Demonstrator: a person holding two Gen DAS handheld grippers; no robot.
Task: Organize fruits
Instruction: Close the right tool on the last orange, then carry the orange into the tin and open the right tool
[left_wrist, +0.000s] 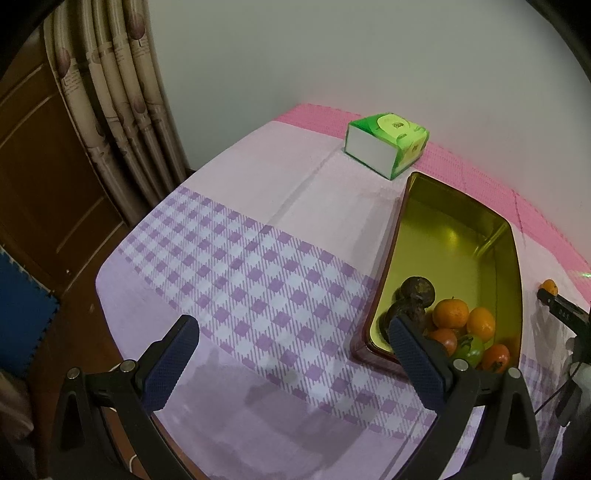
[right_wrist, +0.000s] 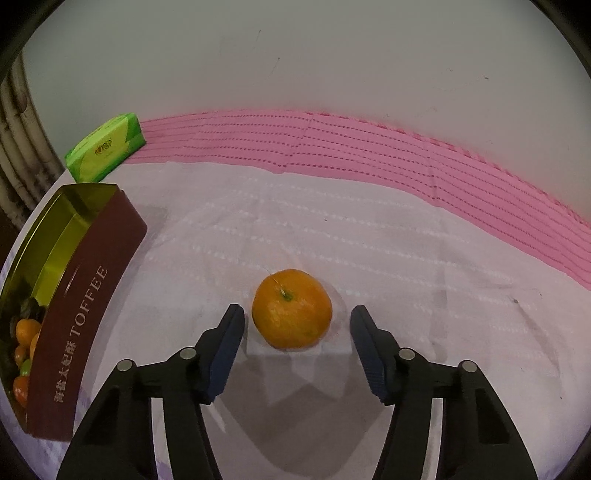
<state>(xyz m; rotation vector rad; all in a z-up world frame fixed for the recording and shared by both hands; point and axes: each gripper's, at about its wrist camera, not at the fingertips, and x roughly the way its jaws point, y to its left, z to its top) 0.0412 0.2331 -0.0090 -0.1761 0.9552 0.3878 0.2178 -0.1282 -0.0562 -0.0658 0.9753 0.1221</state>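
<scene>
Round orange mandarin (right_wrist: 291, 309) sits on the pale tablecloth (right_wrist: 406, 258) at twelve o'clock, between the right gripper's (right_wrist: 297, 319) spread, empty fingers, untouched. The maroon toffee tin (right_wrist: 85, 306) lies at nine o'clock; the left gripper (left_wrist: 293, 341), farther away, gapes empty.

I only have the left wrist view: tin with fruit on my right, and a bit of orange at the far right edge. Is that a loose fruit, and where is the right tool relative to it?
Observer: Yes, a whole tangerine sits on the cloth, outside the tin.
Operator: Is the right tool on it?
Observer: Not yet. The right tool is open, with one finger on either side and gaps both sides.
Operator: Anything near it?
Observer: No, only bare tablecloth around it; the tin lies to its left.
</scene>
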